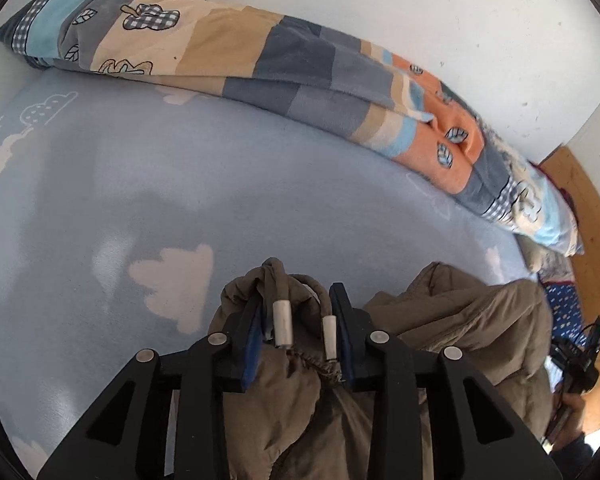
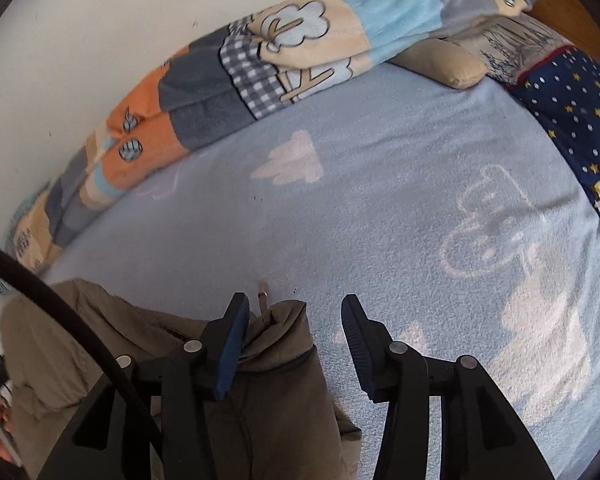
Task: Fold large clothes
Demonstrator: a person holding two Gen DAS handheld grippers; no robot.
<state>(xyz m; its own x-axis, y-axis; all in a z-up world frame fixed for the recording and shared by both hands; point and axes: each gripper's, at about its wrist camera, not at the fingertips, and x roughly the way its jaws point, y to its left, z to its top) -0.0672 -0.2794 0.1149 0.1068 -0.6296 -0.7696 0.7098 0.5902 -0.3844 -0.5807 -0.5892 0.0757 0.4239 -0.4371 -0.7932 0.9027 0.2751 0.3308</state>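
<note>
Two grippers over brown jacket (image 1: 440, 320) lying on blue blanket (image 1: 100, 200). Left gripper (image 1: 296, 320) parted around bunched edge, pads apparently not pressing; right gripper (image 2: 294, 344) parted, one pad touching fabric. Advise flattening edge square before lifting away.

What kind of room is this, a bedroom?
Most likely a bedroom: a pale blue fleece blanket with white clouds covers a bed, a folded patchwork blanket lies along the white wall, and a navy star-print pillow sits nearby.
</note>
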